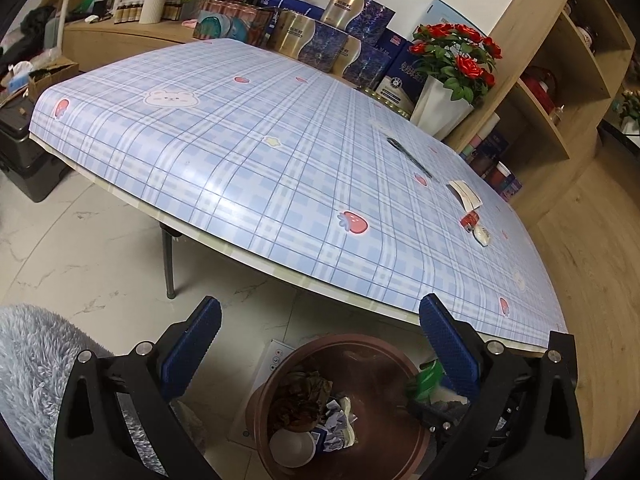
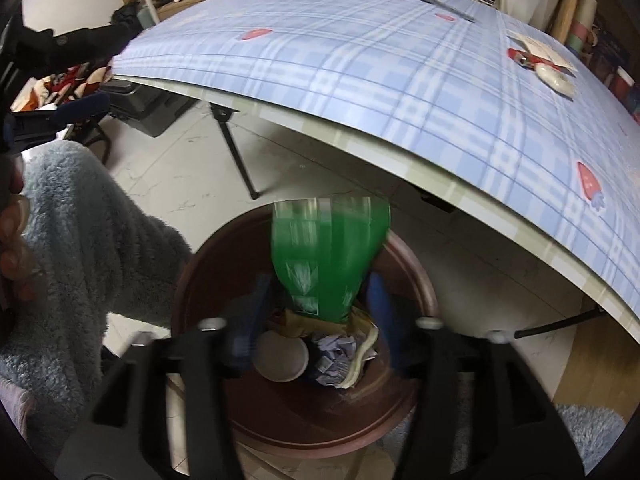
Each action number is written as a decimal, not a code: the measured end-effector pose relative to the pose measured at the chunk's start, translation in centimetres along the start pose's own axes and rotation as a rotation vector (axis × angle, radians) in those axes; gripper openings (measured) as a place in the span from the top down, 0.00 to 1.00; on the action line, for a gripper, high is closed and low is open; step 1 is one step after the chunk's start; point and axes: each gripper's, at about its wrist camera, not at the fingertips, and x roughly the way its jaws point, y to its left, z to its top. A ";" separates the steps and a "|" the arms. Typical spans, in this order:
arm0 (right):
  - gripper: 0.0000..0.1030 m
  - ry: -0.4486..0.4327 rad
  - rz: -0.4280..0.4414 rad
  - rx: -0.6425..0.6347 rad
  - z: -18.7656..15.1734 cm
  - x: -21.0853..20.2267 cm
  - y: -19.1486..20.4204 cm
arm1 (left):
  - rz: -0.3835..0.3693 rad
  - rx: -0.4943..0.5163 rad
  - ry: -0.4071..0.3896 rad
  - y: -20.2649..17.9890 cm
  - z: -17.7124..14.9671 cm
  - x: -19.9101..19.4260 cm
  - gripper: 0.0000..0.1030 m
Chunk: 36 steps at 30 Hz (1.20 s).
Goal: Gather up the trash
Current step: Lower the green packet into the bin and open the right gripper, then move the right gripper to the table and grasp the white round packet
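A round brown trash bin [image 1: 372,380] stands on the floor under the table's front edge. It holds crumpled paper [image 1: 338,420], a white cup [image 1: 292,448] and brown scraps. My left gripper [image 1: 320,308] hangs open above the bin with nothing between its blue pads. My right gripper [image 2: 318,292] points down into the bin [image 2: 320,436]; its jaws stand open. A blurred green plastic bottle [image 2: 328,256] sits between them, and the pads do not press on it. On the table lie a red-and-white wrapper [image 1: 470,220], a white piece [image 1: 482,236], a paper slip [image 1: 464,194] and a black pen [image 1: 408,156].
The blue plaid table [image 1: 260,152] overhangs the bin; a black table leg [image 1: 170,260] stands to the left. A fluffy grey rug [image 1: 36,360] lies at lower left. A fluffy blue sleeve [image 2: 80,240] fills the left of the right wrist view. Boxes, a rose vase [image 1: 440,108] and wooden shelves line the far side.
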 end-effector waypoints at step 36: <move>0.06 -0.433 -0.166 0.241 1.3 -8.9 -6.9 | 0.111 0.200 -0.129 -3.3 0.8 -1.3 0.06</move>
